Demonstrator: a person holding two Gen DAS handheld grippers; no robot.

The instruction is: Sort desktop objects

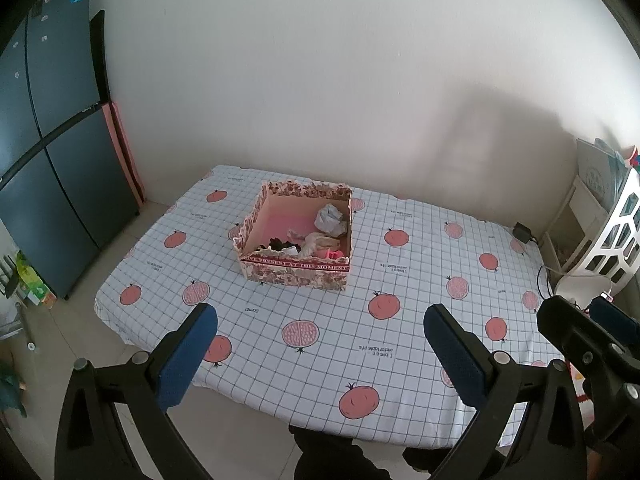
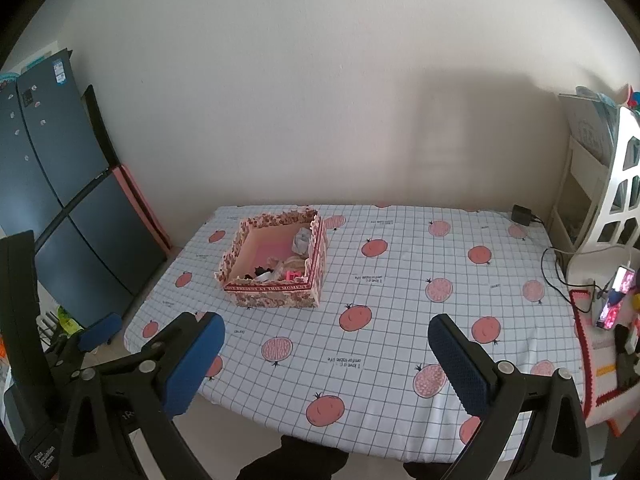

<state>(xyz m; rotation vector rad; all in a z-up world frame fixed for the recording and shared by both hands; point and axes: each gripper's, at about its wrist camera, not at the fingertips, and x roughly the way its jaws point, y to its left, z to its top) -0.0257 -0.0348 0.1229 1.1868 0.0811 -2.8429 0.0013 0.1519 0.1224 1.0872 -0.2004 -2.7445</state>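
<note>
A floral cardboard box [image 1: 298, 274] [image 2: 276, 297] stands on the table covered by a checked cloth with pomegranate prints [image 1: 420, 280] [image 2: 400, 280]. Inside it lie crumpled grey paper [image 1: 330, 220] [image 2: 302, 240], a beige wad [image 1: 318, 244], a black item [image 1: 280, 245] and a small pink item [image 1: 335, 255] [image 2: 294, 275]. My left gripper [image 1: 320, 352] is open and empty, held above the table's near edge, well short of the box. My right gripper [image 2: 326, 364] is open and empty, also above the near edge. The right gripper shows at the right of the left wrist view [image 1: 588, 320].
A dark fridge [image 1: 52, 168] [image 2: 60, 200] stands left of the table. A black charger [image 1: 522, 232] [image 2: 521, 215] lies at the table's far right corner. A white shelf [image 2: 592, 184] and a lit phone [image 2: 614, 300] are to the right.
</note>
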